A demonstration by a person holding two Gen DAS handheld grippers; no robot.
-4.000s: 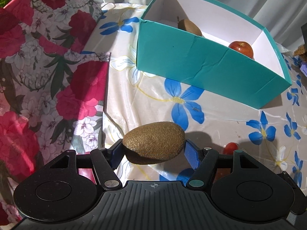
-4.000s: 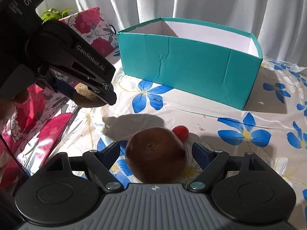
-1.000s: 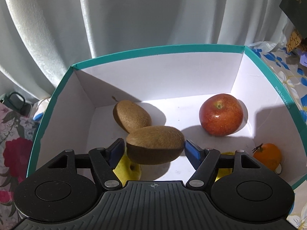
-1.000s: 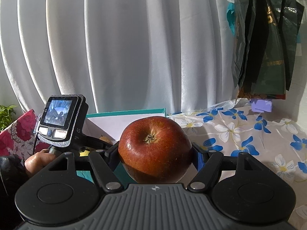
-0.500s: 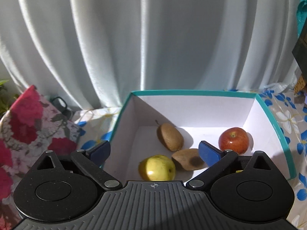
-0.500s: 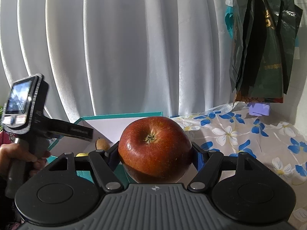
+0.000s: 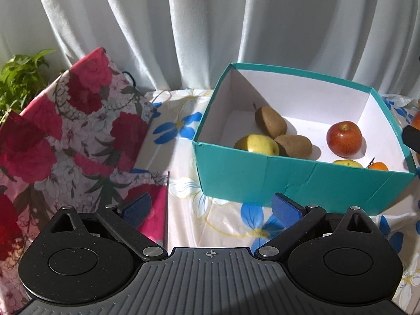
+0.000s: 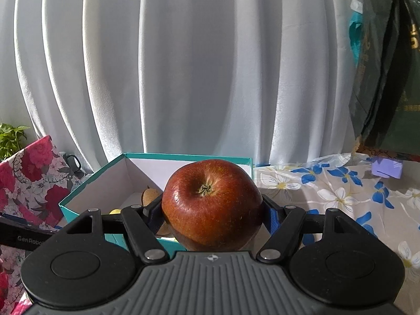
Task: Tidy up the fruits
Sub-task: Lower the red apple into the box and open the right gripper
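Observation:
A teal box [image 7: 288, 178] with a white inside stands on the flowered tablecloth. It holds two kiwis [image 7: 270, 121] [image 7: 294, 145], a yellow apple [image 7: 256, 143], a red apple [image 7: 344, 138], a second yellow fruit [image 7: 347, 163] and a small orange [image 7: 378, 166]. My left gripper [image 7: 211, 208] is open and empty, in front of and left of the box. My right gripper [image 8: 211, 211] is shut on a big red apple [image 8: 211, 200], held above the box [image 8: 105, 183] near its right end.
A pink floral cushion [image 7: 65, 136] lies left of the box, with a green plant [image 7: 18, 78] behind it. White curtains hang at the back. A dark bag [image 8: 386, 78] hangs at the right, and a small purple block [image 8: 387, 169] lies on the cloth.
My left gripper let the kiwi go into the box, opened, and drew back and left. My right gripper with the apple came closer to the box.

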